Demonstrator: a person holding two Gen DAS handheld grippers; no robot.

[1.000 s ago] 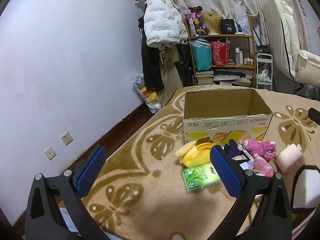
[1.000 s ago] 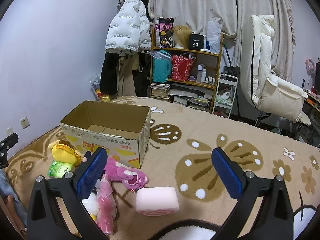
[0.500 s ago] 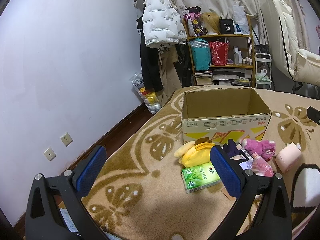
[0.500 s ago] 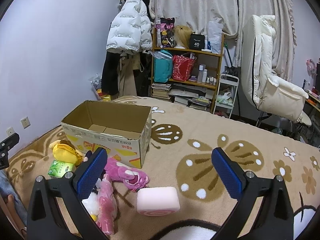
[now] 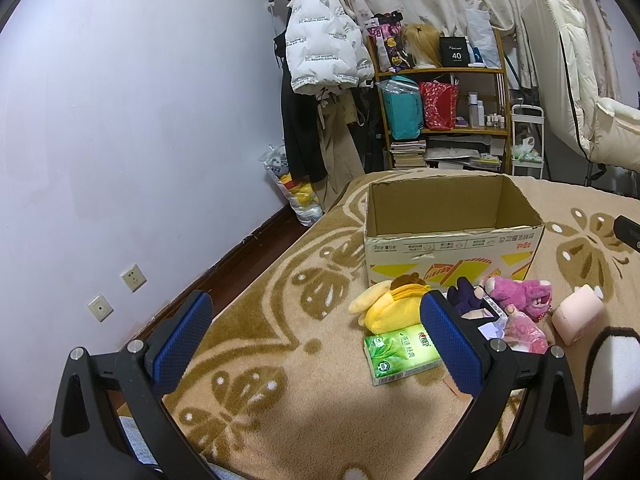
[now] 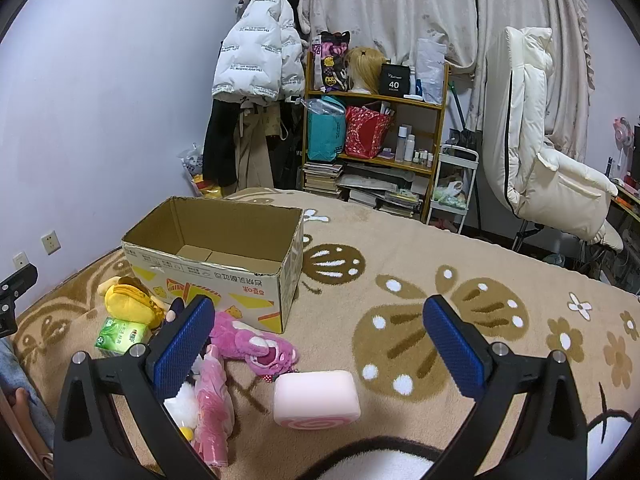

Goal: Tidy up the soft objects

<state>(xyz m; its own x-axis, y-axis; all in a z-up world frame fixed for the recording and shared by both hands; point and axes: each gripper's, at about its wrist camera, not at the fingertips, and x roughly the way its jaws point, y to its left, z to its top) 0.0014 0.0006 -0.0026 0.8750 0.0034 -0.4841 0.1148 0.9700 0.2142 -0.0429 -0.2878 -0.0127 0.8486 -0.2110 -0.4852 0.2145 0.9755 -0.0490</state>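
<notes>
An open, empty cardboard box (image 5: 452,240) (image 6: 224,256) stands on the patterned blanket. In front of it lie a yellow plush (image 5: 392,304) (image 6: 128,298), a green tissue pack (image 5: 400,352) (image 6: 120,334), a magenta plush bear (image 5: 520,294) (image 6: 256,346), a dark plush (image 5: 462,296), a pink packet (image 6: 214,400) and a pink roll-shaped cushion (image 5: 578,314) (image 6: 316,398). My left gripper (image 5: 316,344) is open and empty, held above the blanket left of the pile. My right gripper (image 6: 318,350) is open and empty, above the pink cushion.
A wooden shelf (image 6: 376,148) with bags and books, hanging coats (image 5: 320,64) and a cream reclining chair (image 6: 540,152) stand behind the bed. A lavender wall with sockets (image 5: 134,278) runs along the left. The blanket (image 6: 440,320) extends to the right.
Both views have shifted very slightly; the box and toys have not moved and both grippers stay open.
</notes>
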